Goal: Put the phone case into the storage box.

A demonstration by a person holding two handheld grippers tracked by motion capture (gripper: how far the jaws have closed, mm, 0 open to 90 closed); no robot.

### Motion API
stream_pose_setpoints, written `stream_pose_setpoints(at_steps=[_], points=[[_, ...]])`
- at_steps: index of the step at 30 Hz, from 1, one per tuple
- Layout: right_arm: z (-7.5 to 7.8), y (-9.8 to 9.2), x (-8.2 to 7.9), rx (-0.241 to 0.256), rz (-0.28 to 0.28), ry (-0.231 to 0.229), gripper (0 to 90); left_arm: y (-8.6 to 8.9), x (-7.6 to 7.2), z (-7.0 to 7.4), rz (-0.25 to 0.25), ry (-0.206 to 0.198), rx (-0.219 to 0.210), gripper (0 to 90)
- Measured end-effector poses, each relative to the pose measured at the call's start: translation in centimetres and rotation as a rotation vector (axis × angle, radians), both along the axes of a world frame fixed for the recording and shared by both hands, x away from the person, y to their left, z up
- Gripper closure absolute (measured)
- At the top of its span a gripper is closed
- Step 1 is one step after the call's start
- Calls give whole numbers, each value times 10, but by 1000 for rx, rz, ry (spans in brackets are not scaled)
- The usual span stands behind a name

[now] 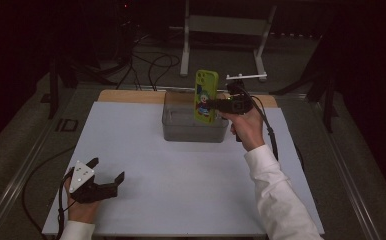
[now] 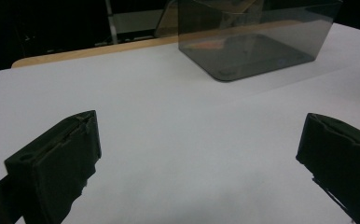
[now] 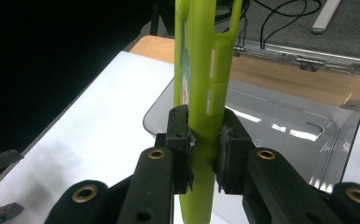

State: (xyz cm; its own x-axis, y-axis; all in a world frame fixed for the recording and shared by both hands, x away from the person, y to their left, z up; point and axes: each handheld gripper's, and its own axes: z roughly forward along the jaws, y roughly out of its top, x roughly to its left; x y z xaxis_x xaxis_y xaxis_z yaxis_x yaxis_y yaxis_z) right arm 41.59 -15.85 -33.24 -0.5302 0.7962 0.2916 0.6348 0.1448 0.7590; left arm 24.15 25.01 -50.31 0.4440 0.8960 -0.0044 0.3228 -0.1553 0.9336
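A lime-green phone case [image 1: 205, 96] with a cartoon picture stands upright above the clear plastic bin [image 1: 173, 131]. My right gripper [image 1: 212, 105] is shut on the phone case [image 3: 201, 88]; in the right gripper view the jaws clamp its lower part over the bin [image 3: 350, 140]. My left gripper [image 1: 108, 169] rests open on the white table sheet [image 1: 181, 175] at the near left, nothing between its fingers [image 2: 61, 158]. The bin [image 2: 252, 42] lies ahead and to the right in the left gripper view.
A wooden table edge [image 1: 131, 96] runs behind the white sheet. A white stand [image 1: 226, 30] and cables [image 1: 151, 65] are on the floor beyond. A cable trails from my right gripper along the sleeve.
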Motion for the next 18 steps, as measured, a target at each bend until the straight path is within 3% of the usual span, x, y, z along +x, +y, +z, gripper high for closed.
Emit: stream_pose_setpoints(at_steps=[18], points=[[-2, 0, 19, -46, -43, 38, 780, 1, 0, 0, 11, 0, -2, 0]])
